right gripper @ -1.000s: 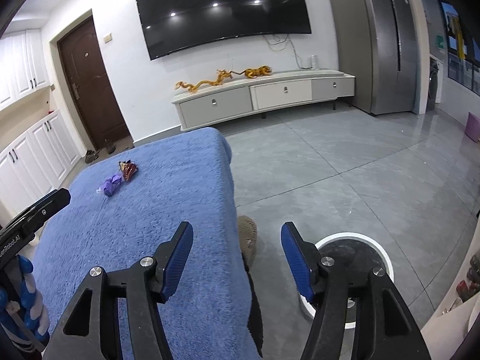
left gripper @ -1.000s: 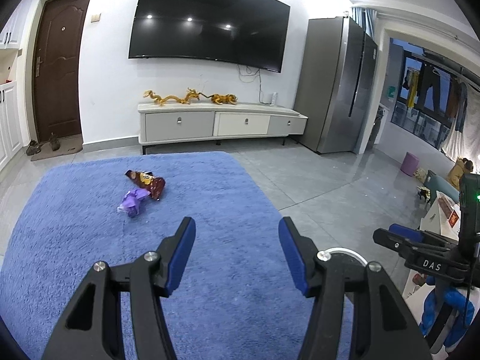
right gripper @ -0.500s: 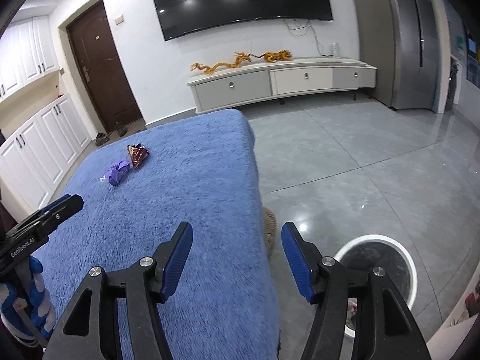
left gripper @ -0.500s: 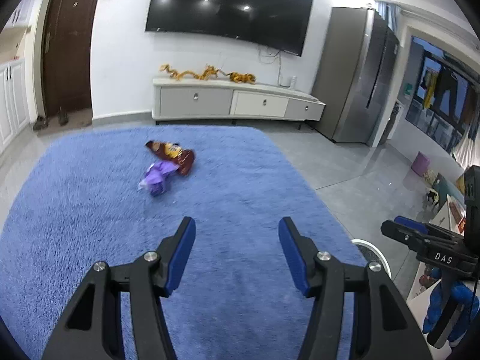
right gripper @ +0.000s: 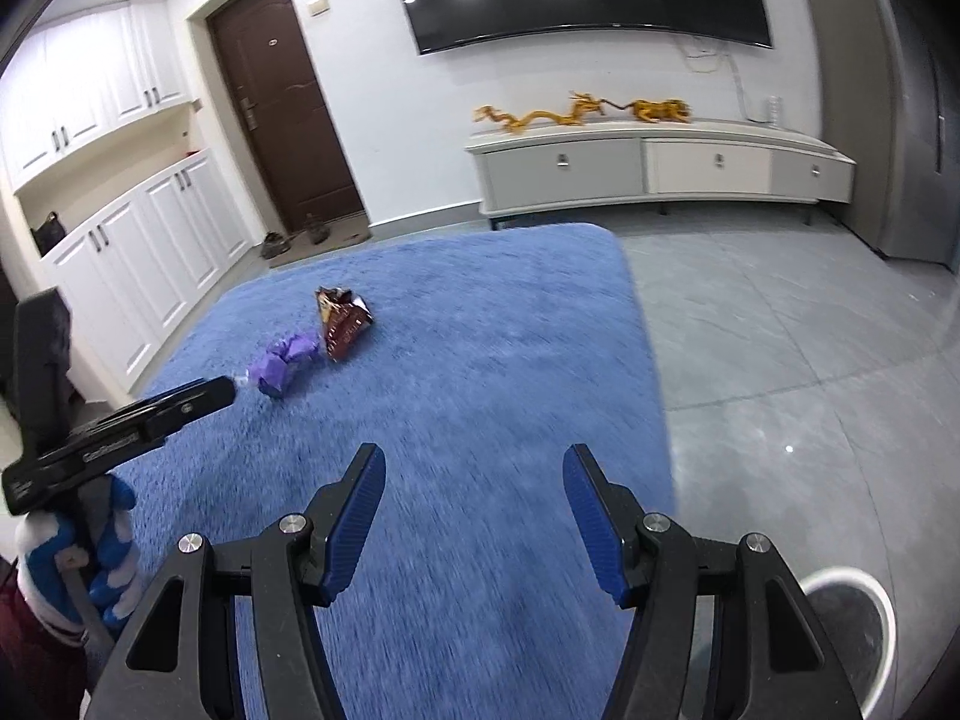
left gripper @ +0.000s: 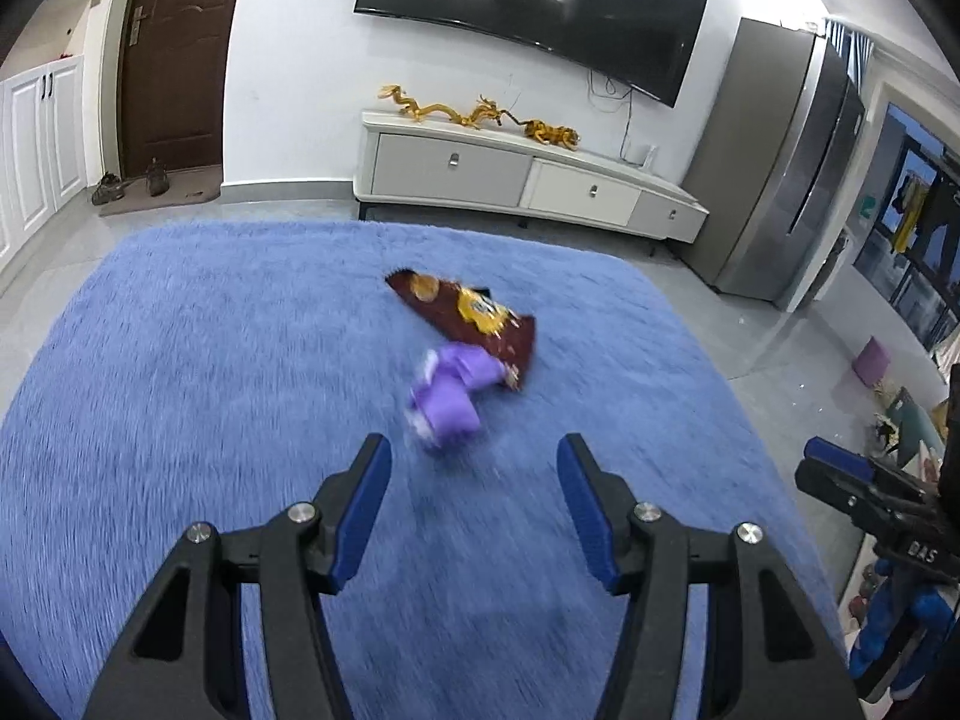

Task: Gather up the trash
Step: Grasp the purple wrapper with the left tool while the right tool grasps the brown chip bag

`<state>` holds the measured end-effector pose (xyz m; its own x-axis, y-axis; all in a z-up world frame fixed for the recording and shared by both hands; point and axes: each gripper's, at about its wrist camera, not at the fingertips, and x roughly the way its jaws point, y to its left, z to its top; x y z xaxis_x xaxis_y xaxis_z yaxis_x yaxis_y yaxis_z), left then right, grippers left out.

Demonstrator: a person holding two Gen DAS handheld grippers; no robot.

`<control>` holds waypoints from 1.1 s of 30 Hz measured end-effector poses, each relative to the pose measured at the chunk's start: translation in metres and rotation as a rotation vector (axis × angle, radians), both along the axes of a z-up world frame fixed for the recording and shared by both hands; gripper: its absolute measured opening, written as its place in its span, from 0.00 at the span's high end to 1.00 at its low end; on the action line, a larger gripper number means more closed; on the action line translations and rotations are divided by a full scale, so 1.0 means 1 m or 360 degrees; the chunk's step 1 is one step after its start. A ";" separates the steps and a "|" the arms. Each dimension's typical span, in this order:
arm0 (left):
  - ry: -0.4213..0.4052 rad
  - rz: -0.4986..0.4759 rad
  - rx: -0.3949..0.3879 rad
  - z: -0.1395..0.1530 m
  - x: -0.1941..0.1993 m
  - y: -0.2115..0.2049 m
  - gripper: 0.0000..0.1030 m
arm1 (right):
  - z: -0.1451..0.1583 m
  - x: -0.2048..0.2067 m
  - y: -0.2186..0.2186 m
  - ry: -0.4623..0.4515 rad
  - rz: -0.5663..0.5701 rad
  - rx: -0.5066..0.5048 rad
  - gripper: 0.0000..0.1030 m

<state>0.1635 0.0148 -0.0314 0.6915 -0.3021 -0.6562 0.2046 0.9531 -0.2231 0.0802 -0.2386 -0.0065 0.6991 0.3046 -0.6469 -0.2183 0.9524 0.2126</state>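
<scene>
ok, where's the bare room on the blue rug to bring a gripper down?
Most of the blue rug is bare: all right of the brown snack bag to the rug's floor-side edge. The only clutter is that bag touching the purple wrapper.

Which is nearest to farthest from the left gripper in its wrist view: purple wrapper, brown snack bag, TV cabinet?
From the left gripper:
1. Purple wrapper, just ahead on the blue rug.
2. Brown snack bag, touching it behind.
3. TV cabinet, against the far wall.

Both tongs, left (left gripper: 474, 468) and right (right gripper: 474, 477), are closing in on the purple wrapper (left gripper: 447, 393) and brown snack bag (left gripper: 474, 315).
</scene>
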 end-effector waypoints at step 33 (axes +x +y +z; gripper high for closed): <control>0.0180 0.0129 -0.0144 -0.040 0.053 0.036 0.74 | -0.040 0.168 0.133 0.0198 0.0446 0.0058 0.63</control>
<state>0.2166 0.0509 -0.0718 0.6394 -0.3096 -0.7037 0.0964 0.9404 -0.3262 0.2484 -0.1057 -0.0466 0.5008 0.4991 -0.7072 -0.4418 0.8500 0.2870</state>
